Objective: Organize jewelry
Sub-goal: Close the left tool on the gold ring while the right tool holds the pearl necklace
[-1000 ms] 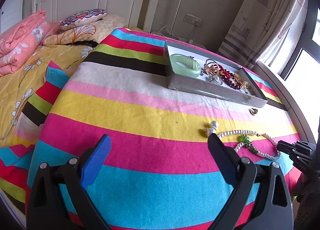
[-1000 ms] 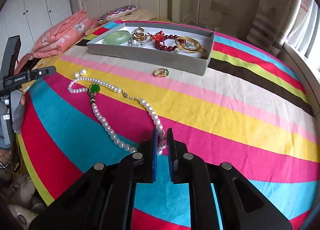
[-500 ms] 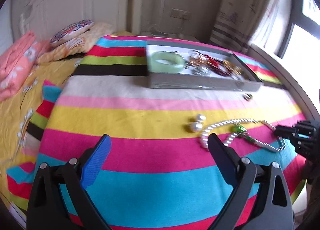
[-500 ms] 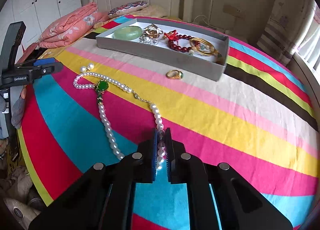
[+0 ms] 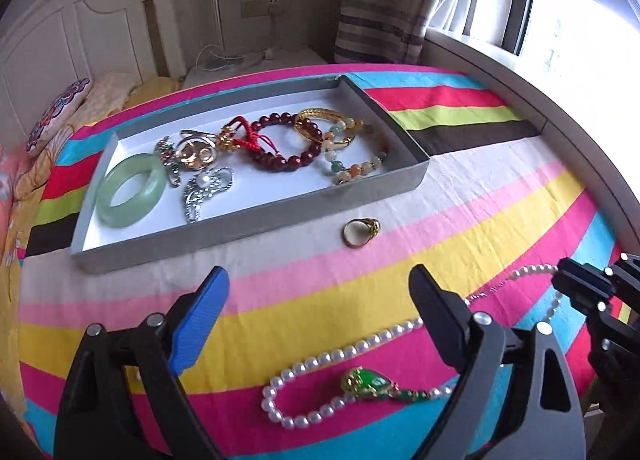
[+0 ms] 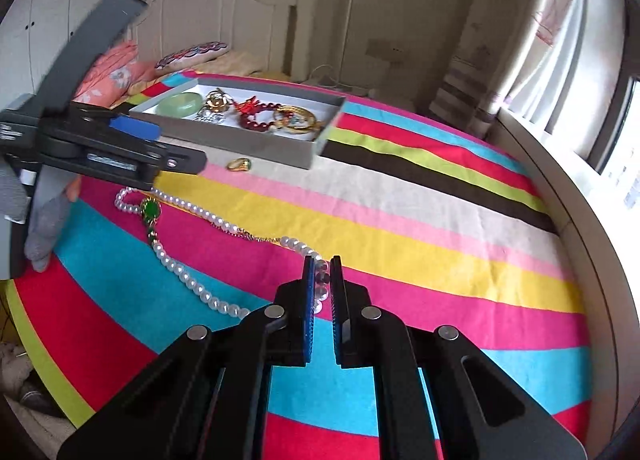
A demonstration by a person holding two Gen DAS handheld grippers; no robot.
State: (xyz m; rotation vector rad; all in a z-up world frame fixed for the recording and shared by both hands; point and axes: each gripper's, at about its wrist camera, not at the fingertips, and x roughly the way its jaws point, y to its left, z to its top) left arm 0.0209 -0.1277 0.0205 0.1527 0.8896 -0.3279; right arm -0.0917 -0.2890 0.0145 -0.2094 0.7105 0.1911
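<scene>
A pearl necklace (image 5: 344, 354) with a green pendant (image 5: 370, 382) lies on the striped cloth. Its loop end sits just below and between my left gripper's (image 5: 320, 300) fingers, whose jaws are closing with no pad touching it. A gold ring (image 5: 361, 232) rests before the grey tray (image 5: 256, 219), which holds a jade bangle (image 5: 130, 189), a red bead bracelet and other pieces. My right gripper (image 6: 323, 280) is shut on the necklace's (image 6: 180, 272) other end, low over the cloth. It shows at the right edge of the left wrist view, as the right gripper (image 5: 564, 284).
The right wrist view shows the left gripper (image 6: 172, 143) held by a gloved hand (image 6: 44, 236), the ring (image 6: 239, 164) and the tray (image 6: 248, 145). A white headboard and pillows (image 6: 192, 53) lie behind. A curved white ledge (image 5: 520, 75), curtain and window run along the right.
The left gripper has swung right and rolled, so the tray and necklace now lie straight ahead, and its jaws have narrowed slightly. The right gripper closed on the pearl strand and shifted a little.
</scene>
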